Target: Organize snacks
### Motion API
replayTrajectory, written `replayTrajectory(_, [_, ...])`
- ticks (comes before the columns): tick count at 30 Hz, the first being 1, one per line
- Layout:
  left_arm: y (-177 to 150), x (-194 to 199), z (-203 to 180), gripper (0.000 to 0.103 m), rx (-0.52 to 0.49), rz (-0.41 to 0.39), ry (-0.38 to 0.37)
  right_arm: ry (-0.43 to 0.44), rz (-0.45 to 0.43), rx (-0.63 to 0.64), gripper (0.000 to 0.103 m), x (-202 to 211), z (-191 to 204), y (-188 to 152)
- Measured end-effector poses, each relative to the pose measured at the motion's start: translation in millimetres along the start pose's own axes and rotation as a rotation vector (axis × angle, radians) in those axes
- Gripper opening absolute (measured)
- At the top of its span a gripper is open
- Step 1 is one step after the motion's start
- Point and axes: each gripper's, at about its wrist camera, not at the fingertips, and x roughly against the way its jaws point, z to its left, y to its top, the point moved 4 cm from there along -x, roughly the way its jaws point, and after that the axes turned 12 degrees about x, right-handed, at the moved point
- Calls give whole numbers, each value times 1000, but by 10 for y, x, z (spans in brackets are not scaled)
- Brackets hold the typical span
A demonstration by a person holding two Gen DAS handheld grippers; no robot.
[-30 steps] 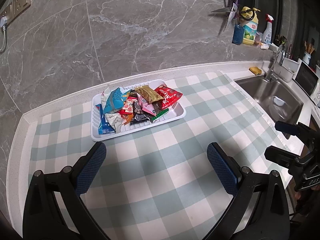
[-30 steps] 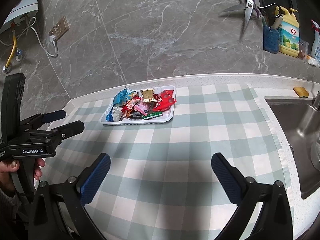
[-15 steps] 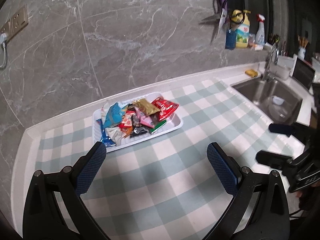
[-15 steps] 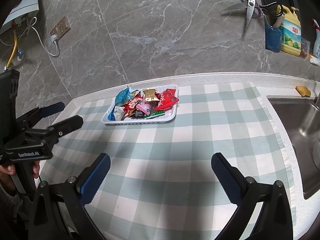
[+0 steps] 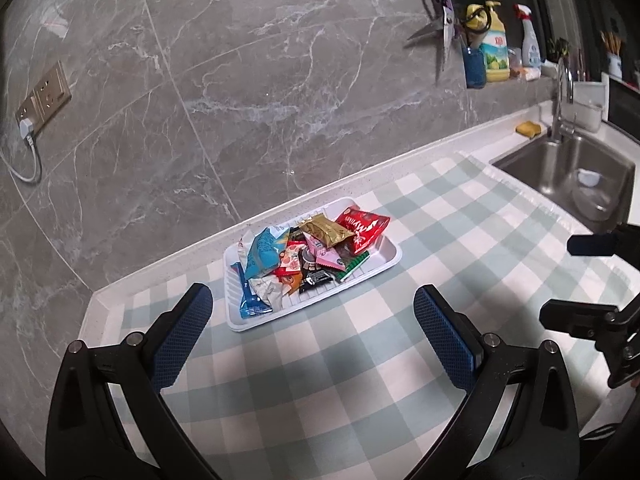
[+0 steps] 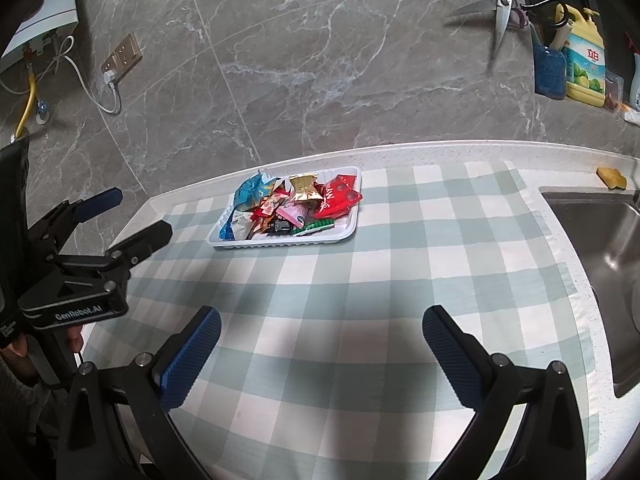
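A white tray [image 5: 390, 254] [image 6: 352, 224] sits on the checked cloth near the back wall, heaped with several snack packets: a red one [image 5: 362, 228] [image 6: 338, 198], a gold one [image 5: 324, 230] [image 6: 303, 188], a light blue one [image 5: 262, 254] [image 6: 252, 190]. My left gripper [image 5: 310, 320] [image 6: 132, 218] hovers open a little in front of the tray, nothing between its fingers. My right gripper [image 6: 320, 340] [image 5: 576, 280] is open too, farther back and to the right, also empty.
A green-and-white checked cloth [image 6: 400, 280] covers the counter. A steel sink [image 5: 580, 172] [image 6: 600, 248] with a tap lies at the right. Scissors [image 5: 444, 32], a detergent bottle [image 6: 584, 68] and a spray bottle [image 5: 530, 44] are on the back wall. A wall socket [image 5: 44, 96] is at the left.
The left gripper has tilted up and moved closer to the tray. The right gripper has shifted slightly forward. Both stay open and empty.
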Motion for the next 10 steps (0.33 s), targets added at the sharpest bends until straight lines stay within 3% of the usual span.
replayTrajectory(10, [-8, -45, 38, 102, 44, 36, -3, 1, 5, -22, 103, -34, -31, -37])
